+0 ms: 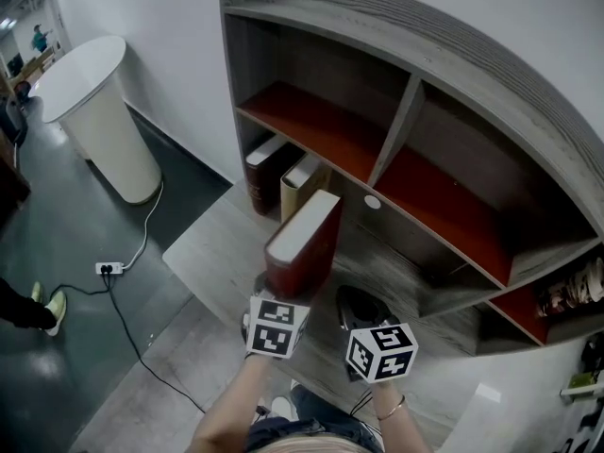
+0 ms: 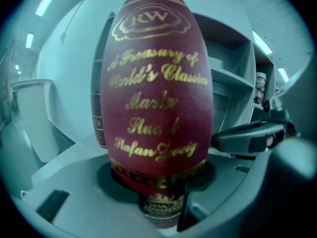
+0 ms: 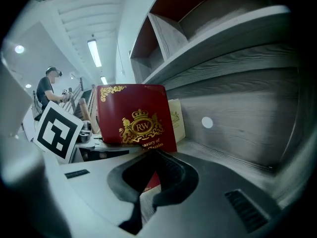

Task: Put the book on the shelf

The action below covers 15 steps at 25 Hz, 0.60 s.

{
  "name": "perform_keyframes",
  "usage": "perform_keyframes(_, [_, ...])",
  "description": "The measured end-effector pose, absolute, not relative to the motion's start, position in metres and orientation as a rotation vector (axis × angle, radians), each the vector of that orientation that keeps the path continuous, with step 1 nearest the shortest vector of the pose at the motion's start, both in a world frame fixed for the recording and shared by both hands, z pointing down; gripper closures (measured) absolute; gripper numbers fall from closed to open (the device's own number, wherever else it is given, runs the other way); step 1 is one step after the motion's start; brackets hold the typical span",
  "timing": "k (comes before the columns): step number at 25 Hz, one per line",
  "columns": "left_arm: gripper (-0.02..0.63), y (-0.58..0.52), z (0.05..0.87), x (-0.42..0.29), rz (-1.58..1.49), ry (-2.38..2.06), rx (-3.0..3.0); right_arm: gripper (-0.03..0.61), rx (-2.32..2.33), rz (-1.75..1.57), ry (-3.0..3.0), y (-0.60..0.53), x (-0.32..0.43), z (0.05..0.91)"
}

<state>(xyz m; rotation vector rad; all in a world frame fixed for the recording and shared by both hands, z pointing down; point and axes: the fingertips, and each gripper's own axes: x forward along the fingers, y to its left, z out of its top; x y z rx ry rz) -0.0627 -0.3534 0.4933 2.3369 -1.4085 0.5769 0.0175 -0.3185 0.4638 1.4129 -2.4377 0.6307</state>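
A dark red book (image 1: pixel 304 243) with gold lettering stands upright in my left gripper (image 1: pixel 279 295), just over the bottom board of the grey shelf (image 1: pixel 397 125). In the left gripper view its spine (image 2: pixel 157 90) fills the frame, and the left gripper (image 2: pixel 158 185) is shut on its lower end. My right gripper (image 1: pixel 361 308) hangs just right of the book, apart from it. The right gripper view shows the book's front cover (image 3: pixel 132 118) ahead of the right gripper (image 3: pixel 152 177), whose jaws are together with nothing between them.
Two books, a dark one (image 1: pixel 268 172) and a beige one (image 1: pixel 304 181), stand in the lower left bay behind the held book. A white round stand (image 1: pixel 99 111), a power strip (image 1: pixel 109 268) with its cable and a person's foot (image 1: pixel 53 310) are on the floor at left.
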Motion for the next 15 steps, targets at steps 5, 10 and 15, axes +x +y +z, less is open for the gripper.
perform_keyframes(5, [0.399,-0.380,0.499,-0.051,0.603,-1.423,2.383,0.569,1.437,0.680,-2.424,-0.334,0.025,0.474])
perform_keyframes(10, [0.399,-0.404,0.502,-0.040,0.603,-1.423,2.408,0.569,1.425,0.702,-2.403,-0.344,0.032,0.487])
perform_keyframes(15, [0.399,-0.422,0.505,-0.030,0.596,-1.405,2.421,0.569,1.422,0.726,-2.383,-0.357,0.037,0.496])
